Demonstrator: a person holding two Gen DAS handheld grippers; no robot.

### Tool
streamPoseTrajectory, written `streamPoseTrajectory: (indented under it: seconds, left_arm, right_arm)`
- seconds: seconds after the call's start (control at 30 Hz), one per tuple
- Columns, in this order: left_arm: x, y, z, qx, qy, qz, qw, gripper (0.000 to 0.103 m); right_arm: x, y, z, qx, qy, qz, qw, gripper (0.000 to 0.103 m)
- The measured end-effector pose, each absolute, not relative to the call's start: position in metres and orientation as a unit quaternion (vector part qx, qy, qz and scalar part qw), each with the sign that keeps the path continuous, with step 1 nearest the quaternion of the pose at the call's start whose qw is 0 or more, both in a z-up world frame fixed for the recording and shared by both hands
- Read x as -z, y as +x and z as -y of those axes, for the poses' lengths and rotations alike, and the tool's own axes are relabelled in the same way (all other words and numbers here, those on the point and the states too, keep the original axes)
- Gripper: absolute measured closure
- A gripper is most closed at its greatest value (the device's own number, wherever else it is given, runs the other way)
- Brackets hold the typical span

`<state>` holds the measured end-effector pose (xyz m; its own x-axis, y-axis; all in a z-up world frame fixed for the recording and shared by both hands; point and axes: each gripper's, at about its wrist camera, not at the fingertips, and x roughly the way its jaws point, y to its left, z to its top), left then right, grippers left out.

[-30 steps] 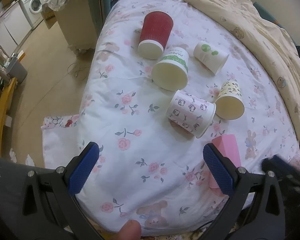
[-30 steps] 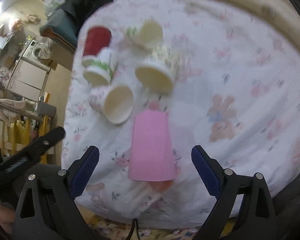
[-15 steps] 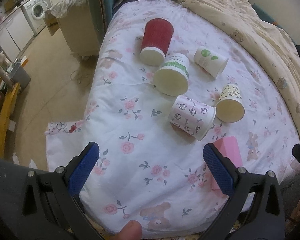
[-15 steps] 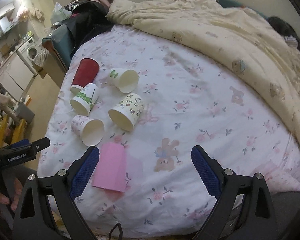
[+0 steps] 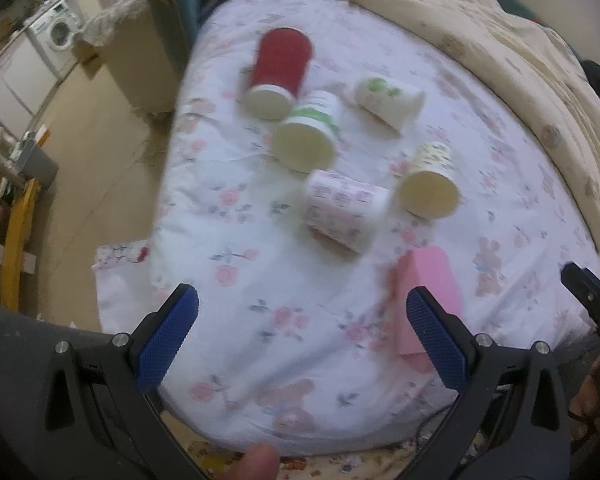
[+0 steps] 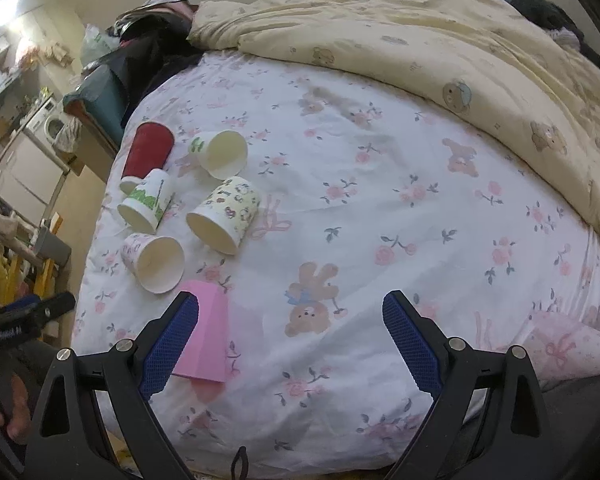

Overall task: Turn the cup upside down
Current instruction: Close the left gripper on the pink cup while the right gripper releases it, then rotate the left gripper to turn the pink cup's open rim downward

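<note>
Six paper cups are seen on a white floral bedsheet point(image 6: 380, 216), w/ a cream quilt point(image 6: 440, 52) bunched along the far side of the bed. The pink cup point(image 6: 206, 340) is set upside down, rim on the sheet, at the near edge; in the right wrist view it is partly covered by that gripper's left finger, and in the left wrist view point(image 5: 430, 300) it is partly hidden behind the right-hand blue pad. The other five are lying on their sides: a red cup point(image 5: 280, 70) farthest back, a green-print cup point(image 5: 306, 136) touching or just overlapping its rim, a white cup w/ green leaf marks point(image 5: 388, 102) beside those, a yellow cartoon-print cup point(image 6: 224, 214) w/ mouth toward the cameras, and a pink-patterned cup point(image 6: 154, 258) nearest the pink one. The pink-patterned cup point(image 5: 344, 208) is blurred in the left wrist view. The left gripper point(image 5: 300, 338) is held over the near part of the sheet, fingers spread wide, nothing between them. The right gripper point(image 6: 292, 344) is likewise spread wide and empty, above the bear print. No cup is touched by either gripper. A washing machine point(image 5: 58, 38) is visible across the room, beyond the bed.
</note>
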<state>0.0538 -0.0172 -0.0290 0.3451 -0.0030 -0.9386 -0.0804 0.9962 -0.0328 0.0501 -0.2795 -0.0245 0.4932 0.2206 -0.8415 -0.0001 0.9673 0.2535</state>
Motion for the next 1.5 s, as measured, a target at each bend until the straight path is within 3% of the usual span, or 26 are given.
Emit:
streamPoseTrajectory:
  seconds: [0.1, 0.23, 0.47, 0.53, 0.87, 0.97, 1.5]
  left_arm:
    - [0.035, 0.063, 0.037, -0.002, -0.041, -0.591, 0.806, 0.001]
    - [0.056, 0.082, 0.062, 0.029, -0.07, -0.647, 0.759, 0.013]
    - [0.084, 0.115, 0.096, 0.019, -0.083, -0.698, 0.711, 0.019]
    - [0.093, 0.121, 0.097, 0.006, -0.104, -0.713, 0.693, 0.033]
    - [0.135, 0.131, 0.111, -0.013, -0.112, -0.751, 0.65, 0.034]
    - [0.14, 0.131, 0.112, -0.011, -0.114, -0.756, 0.644, 0.047]
    - [0.056, 0.101, 0.085, 0.065, -0.135, -0.682, 0.716, 0.048]
  right_arm:
    - [0.027, 0.05, 0.294, -0.045, 0.136, -0.501, 0.853, 0.007]
    - [0.03, 0.052, 0.306, -0.019, 0.156, -0.505, 0.849, 0.007]
    - [0.033, 0.052, 0.32, -0.012, 0.189, -0.504, 0.843, 0.007]
    - [0.034, 0.053, 0.321, -0.013, 0.193, -0.505, 0.841, 0.007]
    - [0.041, 0.058, 0.325, -0.023, 0.224, -0.518, 0.825, 0.007]
    - [0.042, 0.058, 0.326, -0.021, 0.226, -0.518, 0.825, 0.007]
    - [0.045, 0.059, 0.323, -0.028, 0.227, -0.524, 0.82, 0.007]
